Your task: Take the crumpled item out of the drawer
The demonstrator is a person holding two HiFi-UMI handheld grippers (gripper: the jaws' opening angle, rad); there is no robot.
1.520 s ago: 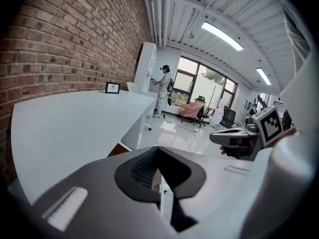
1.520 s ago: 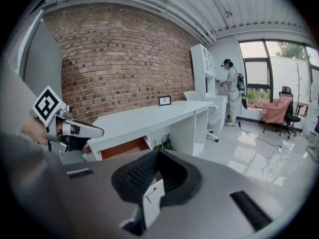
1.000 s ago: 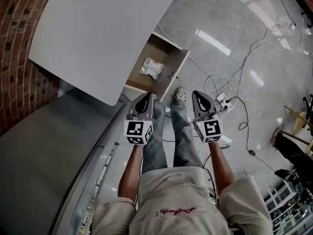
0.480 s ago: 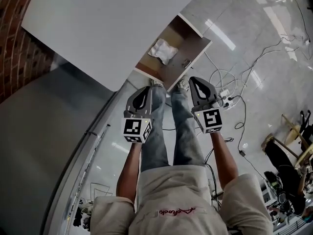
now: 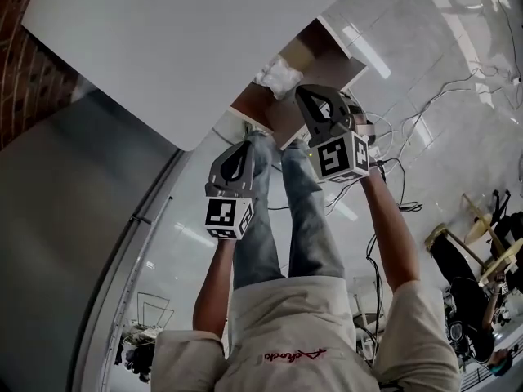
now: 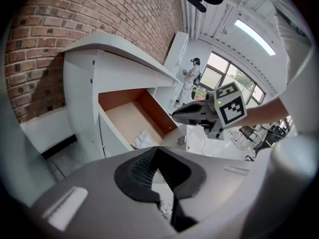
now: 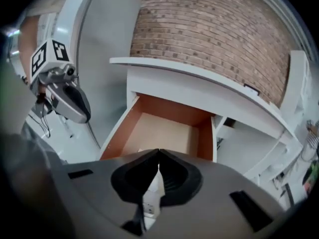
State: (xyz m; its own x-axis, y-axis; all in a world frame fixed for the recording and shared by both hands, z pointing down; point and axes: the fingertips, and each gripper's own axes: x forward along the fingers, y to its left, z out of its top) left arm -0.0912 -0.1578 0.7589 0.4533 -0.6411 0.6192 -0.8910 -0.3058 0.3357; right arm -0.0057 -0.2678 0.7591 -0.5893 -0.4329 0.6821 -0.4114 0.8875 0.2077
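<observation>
The right gripper (image 5: 304,95) is held forward on an outstretched arm, its forearm raised well ahead of the body. Its tip is placed above the front edge of the open drawer (image 5: 333,59) and is pointed at the crumpled item (image 5: 278,77). In the head view the tip is seen just beside the item, but contact cannot be made out. The right fingers (image 7: 164,169) are pressed together and nothing is held between them.

The left gripper (image 5: 248,149) is kept lower and closer to the body, on a less extended arm, above the person's jeans-clad legs (image 5: 286,219). It is aimed the same way, toward the drawer front. Its fingers (image 6: 144,169) are also closed, tip against tip, with nothing gripped.

The crumpled item, white and wadded, is seen lying on the drawer's pale floor near the front panel. The drawer, brown-walled inside, is pulled out from under the white surface (image 5: 180,39), which is set against a brick wall (image 6: 75,14).

From the left gripper view the right gripper is seen hovering over the drawer's front corner, above and just to the side of the crumpled item. From the right gripper view the left gripper is seen off to the side, well apart from the drawer. White cables (image 5: 392,129) are strewn on the glossy floor (image 5: 441,64) beyond the drawer.
</observation>
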